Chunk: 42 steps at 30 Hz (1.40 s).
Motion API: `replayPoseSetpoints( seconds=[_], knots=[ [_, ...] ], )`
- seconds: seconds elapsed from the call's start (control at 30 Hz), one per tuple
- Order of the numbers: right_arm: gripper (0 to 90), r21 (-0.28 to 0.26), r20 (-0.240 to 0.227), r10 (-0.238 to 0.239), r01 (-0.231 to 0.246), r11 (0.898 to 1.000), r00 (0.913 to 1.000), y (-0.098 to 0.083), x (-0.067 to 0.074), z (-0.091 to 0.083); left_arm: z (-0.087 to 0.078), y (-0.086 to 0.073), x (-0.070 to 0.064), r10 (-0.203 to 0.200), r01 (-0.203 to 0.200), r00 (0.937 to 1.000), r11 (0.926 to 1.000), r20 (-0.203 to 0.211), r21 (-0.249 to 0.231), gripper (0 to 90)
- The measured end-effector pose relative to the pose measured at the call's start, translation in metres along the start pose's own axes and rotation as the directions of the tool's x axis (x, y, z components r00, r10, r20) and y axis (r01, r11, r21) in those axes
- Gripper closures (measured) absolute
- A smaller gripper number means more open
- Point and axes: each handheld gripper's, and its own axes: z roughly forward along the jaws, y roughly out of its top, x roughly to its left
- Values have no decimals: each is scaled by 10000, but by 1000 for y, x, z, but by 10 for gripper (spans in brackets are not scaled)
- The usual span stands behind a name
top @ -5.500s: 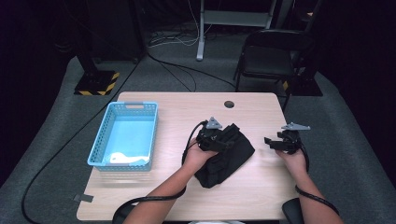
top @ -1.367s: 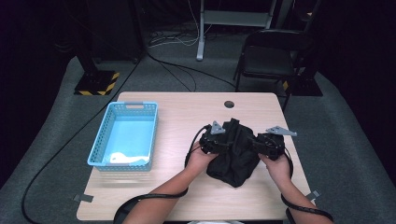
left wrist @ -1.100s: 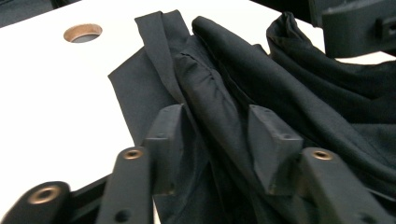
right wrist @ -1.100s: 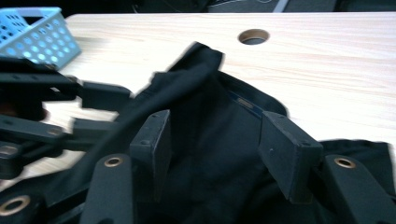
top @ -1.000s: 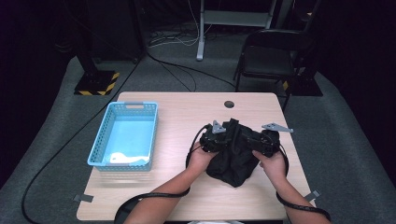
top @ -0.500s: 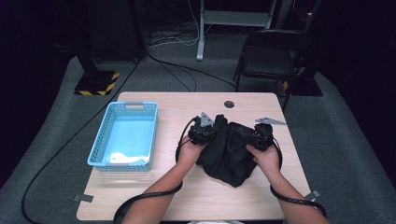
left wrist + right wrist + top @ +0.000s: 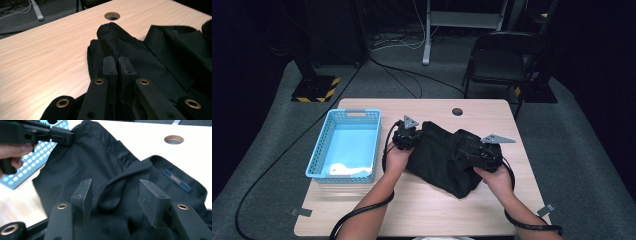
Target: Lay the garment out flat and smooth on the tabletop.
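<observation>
Left gripper (image 7: 408, 138) moved left toward blue basket (image 7: 343, 172), jaws just closed on edge of black garment (image 7: 447, 160). Right gripper (image 7: 482, 152) shifted up-right. Garment now stretched wider between both, before bunched.

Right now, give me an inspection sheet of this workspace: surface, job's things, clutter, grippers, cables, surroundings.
Surface: light wooden table with a round hole near its far edge.
Job's things: black garment, crumpled at mid-table; blue basket to its left, something pale lying inside.
Clutter: tape pieces at the near corners.
Grippers: left gripper shut on a fold of the garment; right gripper with jaws apart, fabric between them.
Cables: one trails from each gripper; more on the floor.
Surroundings: black chair, grey carpet, hazard-striped base.
</observation>
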Motion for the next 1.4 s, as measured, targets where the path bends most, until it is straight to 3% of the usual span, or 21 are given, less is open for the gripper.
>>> replayPoseSetpoints(
  seconds=[0.27, 0.37, 0.53, 0.6, 0.67, 0.77, 0.9, 1.07, 1.2, 1.4],
  knots=[
    [368, -73, -592, -459, 455, 9989, 9972, -10, 19, -13, -22, -7, 4, 200, -200, 9998, 9995, -1, 230, 852],
    [343, -178, -799, -816, 805, 9966, 9935, -13, 31, -11, -28, -12, 5, 325, -323, 9995, 9989, -41, 326, 852],
    [320, 48, -833, -1445, 1454, 9894, 9860, -21, 44, 1, -38, -19, 9, 95, -100, 9998, 9995, 155, 310, 852],
    [379, 199, -654, -1944, 1961, 9804, 9787, -25, 48, 6, -41, -22, 9, 197, -203, 9997, 9991, 145, 367, 852],
    [493, 300, -454, -2370, 2385, 9707, 9704, -27, 49, 8, -44, -25, 9, 260, -265, 9996, 9989, 134, 396, 852],
    [641, 506, -301, -2379, 2392, 9697, 9708, -27, 43, 6, -48, -28, 10, 243, -250, 9996, 9989, 173, 387, 853],
    [762, 574, -188, -2269, 2276, 9721, 9737, -25, 35, -4, -53, -32, 11, 246, -255, 9995, 9988, 209, 424, 852],
    [815, 469, 203, -2076, 2065, 9773, 9780, -28, 17, -24, -56, -38, 13, 179, -191, 9995, 9984, 243, 534, 852],
    [829, 287, 499, -1534, 1521, 9879, 9869, -32, -1, -43, -57, -40, 14, 51, -66, 9996, 9986, 278, 519, 852],
    [843, -3, 1127, -1107, 1115, 9938, 9874, -44, -21, -74, -58, -42, 13, -60, 32, 9988, 9983, 480, 582, 853]
  ],
)
